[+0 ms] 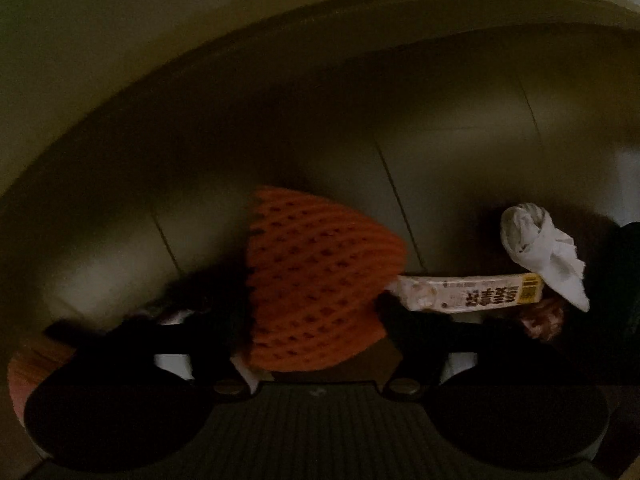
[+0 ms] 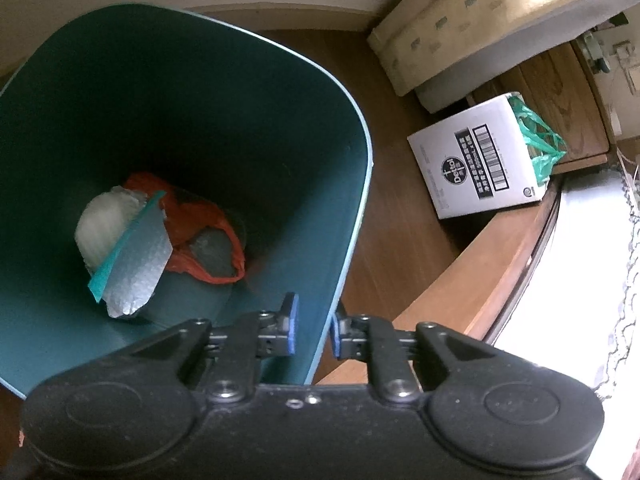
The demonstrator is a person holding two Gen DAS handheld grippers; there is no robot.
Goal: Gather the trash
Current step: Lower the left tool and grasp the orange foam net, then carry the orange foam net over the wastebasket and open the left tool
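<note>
3 scraps lie in the teal bin [image 2: 312, 92]: wad, foil, orange bag.

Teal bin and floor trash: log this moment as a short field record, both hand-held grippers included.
bin: teal bin, open top, on wood floor
bin contents: orange plastic bag, silver wrapper with teal edge, pale white wad
right hand-held gripper: pads straddle the bin's near rim with gaps showing, nothing gripped
left hand-held gripper: orange foam net between its fingers; grip unclear in the dim view
floor trash: printed carton, crumpled white tissue
beside bin: white cardboard box
</note>
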